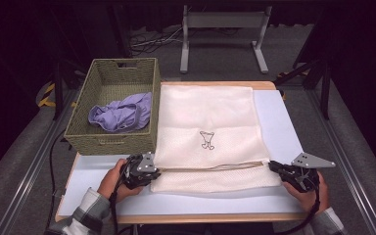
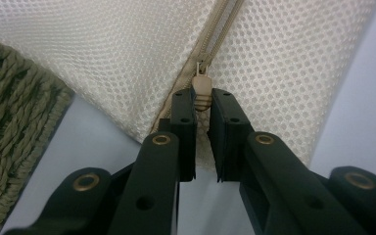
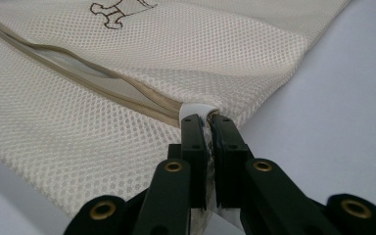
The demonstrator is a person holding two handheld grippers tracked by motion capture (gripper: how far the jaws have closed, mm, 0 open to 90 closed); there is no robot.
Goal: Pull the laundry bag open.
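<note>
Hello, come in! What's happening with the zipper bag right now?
Left gripper shut on zipper pull. Right gripper shut on mesh bag edge. Zipper open. Nothing blocking.

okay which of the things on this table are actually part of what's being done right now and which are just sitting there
In use:
mesh laundry bag
zipper pull, pinched by left gripper
bag's corner, held by right gripper

Lying about:
wicker basket
purple garment inside it
metal stand behind the table
</note>
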